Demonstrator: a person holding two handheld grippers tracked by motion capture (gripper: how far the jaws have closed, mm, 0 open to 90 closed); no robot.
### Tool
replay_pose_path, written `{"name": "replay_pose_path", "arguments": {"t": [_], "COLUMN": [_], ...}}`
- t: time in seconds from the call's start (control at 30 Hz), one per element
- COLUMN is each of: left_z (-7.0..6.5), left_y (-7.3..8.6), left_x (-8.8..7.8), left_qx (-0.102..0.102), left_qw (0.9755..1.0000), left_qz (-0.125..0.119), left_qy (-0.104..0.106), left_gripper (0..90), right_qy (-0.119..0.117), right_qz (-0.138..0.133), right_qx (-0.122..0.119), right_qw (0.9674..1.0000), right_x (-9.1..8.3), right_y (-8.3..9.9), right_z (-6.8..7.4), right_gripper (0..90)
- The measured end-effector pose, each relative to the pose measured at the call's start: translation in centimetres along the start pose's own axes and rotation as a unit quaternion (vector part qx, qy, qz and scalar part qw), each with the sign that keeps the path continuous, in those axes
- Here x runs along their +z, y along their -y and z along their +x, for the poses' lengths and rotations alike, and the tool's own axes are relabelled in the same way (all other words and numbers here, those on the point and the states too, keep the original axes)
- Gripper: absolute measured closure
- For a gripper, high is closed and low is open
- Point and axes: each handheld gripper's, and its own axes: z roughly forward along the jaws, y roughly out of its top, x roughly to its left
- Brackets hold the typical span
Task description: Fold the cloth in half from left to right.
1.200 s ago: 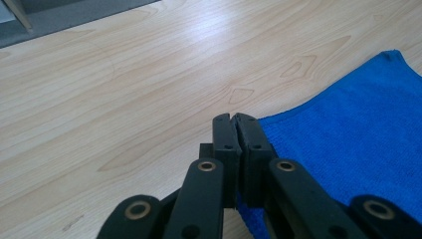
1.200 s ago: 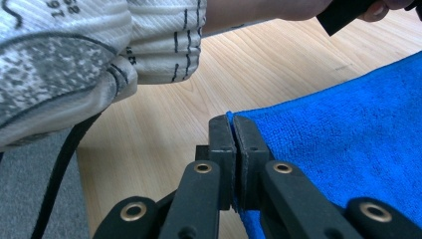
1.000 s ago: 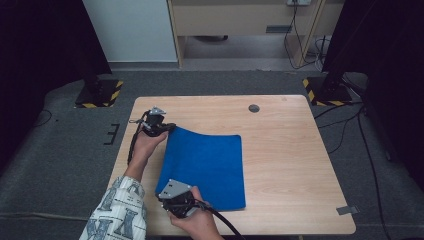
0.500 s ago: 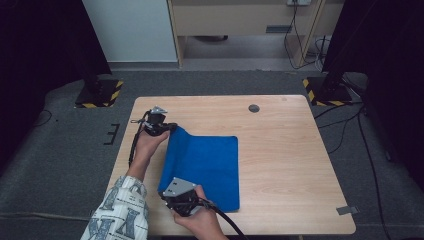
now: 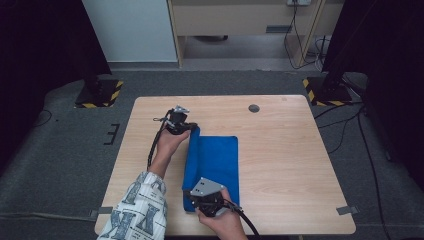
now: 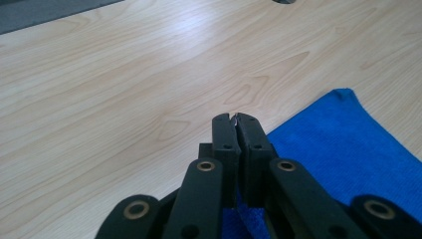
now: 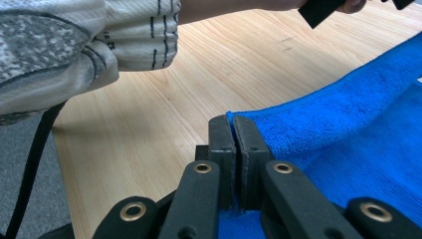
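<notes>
A blue cloth (image 5: 220, 165) lies on the wooden table (image 5: 290, 150), its left edge lifted and rolled over toward the right. My left gripper (image 5: 190, 128) holds the far left corner, jaws shut on the blue cloth (image 6: 348, 159), which shows beneath and right of the left gripper (image 6: 235, 118). My right gripper (image 5: 192, 200) pinches the near left corner. In the right gripper view the right gripper (image 7: 233, 119) is shut on the edge of the blue cloth (image 7: 358, 124), which rises in a fold away from the jaws.
A round dark grommet (image 5: 254, 108) sits in the table near its far edge. A patterned sleeve (image 7: 64, 45) and the left forearm (image 5: 162, 150) lie over the table's left part. Stand bases with yellow-black stripes (image 5: 100, 94) rest on the floor beyond the table.
Both grippers have carried the cloth's left edge rightward over itself, so the cloth looks narrower. The left gripper has moved right and a little nearer; the right gripper has shifted right.
</notes>
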Motion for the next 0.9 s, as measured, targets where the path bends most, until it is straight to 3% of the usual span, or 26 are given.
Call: {"name": "replay_pose_path", "arguments": {"t": [0.47, 0.9], "left_z": [-3.1, -4.7], "left_y": [-0.8, -1.0], "left_x": [2.3, 4.1], "left_qx": [-0.001, 0.0], "left_qw": [0.9998, 0.9996], "left_qz": [-0.005, 0.001], "left_qy": [0.019, 0.028], "left_gripper": [87.2, 87.2], "right_qy": [0.026, 0.042], "right_qz": [0.013, 0.023], "right_qx": [-0.006, -0.004], "right_qw": [0.9996, 0.9988], "right_x": [-2.7, -4.3], "right_y": [2.0, 3.4], "right_z": [-1.3, -2.4], "right_gripper": [88.0, 88.0]}}
